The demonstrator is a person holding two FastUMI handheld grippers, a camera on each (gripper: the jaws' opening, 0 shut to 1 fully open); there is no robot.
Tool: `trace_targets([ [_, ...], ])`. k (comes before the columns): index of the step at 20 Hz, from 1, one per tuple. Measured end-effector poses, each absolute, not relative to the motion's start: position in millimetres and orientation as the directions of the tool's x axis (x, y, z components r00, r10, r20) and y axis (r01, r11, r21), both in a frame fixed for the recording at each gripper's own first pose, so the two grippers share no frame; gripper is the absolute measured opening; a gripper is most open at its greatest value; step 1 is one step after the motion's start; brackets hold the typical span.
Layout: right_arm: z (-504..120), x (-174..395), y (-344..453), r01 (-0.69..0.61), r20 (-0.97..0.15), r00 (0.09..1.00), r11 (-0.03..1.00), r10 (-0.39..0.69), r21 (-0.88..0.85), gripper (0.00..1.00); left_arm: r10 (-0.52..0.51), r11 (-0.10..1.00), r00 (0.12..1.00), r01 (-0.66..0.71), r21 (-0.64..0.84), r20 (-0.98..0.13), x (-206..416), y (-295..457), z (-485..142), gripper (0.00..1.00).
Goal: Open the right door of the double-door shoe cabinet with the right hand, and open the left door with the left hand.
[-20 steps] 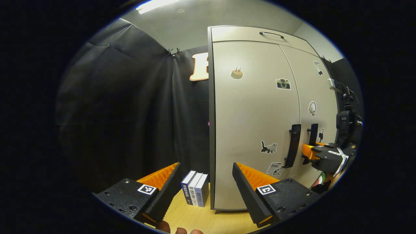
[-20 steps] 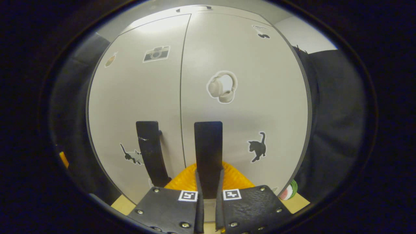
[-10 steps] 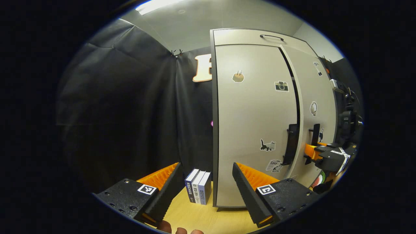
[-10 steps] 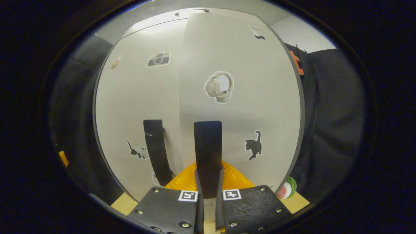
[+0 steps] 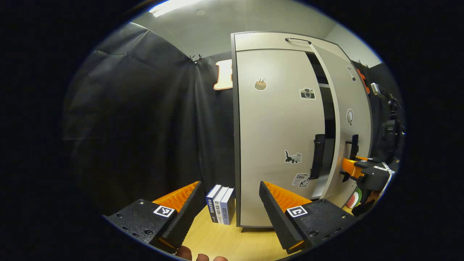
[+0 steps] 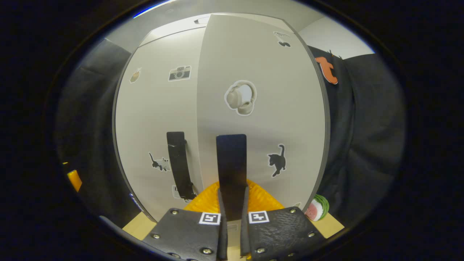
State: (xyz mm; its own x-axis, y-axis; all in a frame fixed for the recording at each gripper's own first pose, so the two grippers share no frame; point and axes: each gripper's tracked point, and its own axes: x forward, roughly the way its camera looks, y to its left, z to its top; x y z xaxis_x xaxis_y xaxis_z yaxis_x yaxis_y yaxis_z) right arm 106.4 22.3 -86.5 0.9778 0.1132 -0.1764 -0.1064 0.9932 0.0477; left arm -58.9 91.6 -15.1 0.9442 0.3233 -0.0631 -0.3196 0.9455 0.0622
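Black-draped booth, shoe cabinet standing on a wooden tabletop.
Right gripper is clamped on the right door's handle, that door swung ajar; left gripper spread wide, clear of the closed left door, three books beside it.
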Motion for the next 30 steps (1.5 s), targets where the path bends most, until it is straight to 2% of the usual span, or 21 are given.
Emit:
trace_targets([
  [12,-85,95,13,-0.154,-0.174,0.971,0.986,0.162,0.061,0.14,0.320,0.947,0.944,-0.316,0.064,-0.080,-64,72,-21,0.96],
  [30,-84,73,-2,-0.303,-0.165,0.934,0.948,0.315,0.095,0.14,0.289,0.956,0.950,-0.282,0.078,-0.114,-42,41,-34,0.96],
])
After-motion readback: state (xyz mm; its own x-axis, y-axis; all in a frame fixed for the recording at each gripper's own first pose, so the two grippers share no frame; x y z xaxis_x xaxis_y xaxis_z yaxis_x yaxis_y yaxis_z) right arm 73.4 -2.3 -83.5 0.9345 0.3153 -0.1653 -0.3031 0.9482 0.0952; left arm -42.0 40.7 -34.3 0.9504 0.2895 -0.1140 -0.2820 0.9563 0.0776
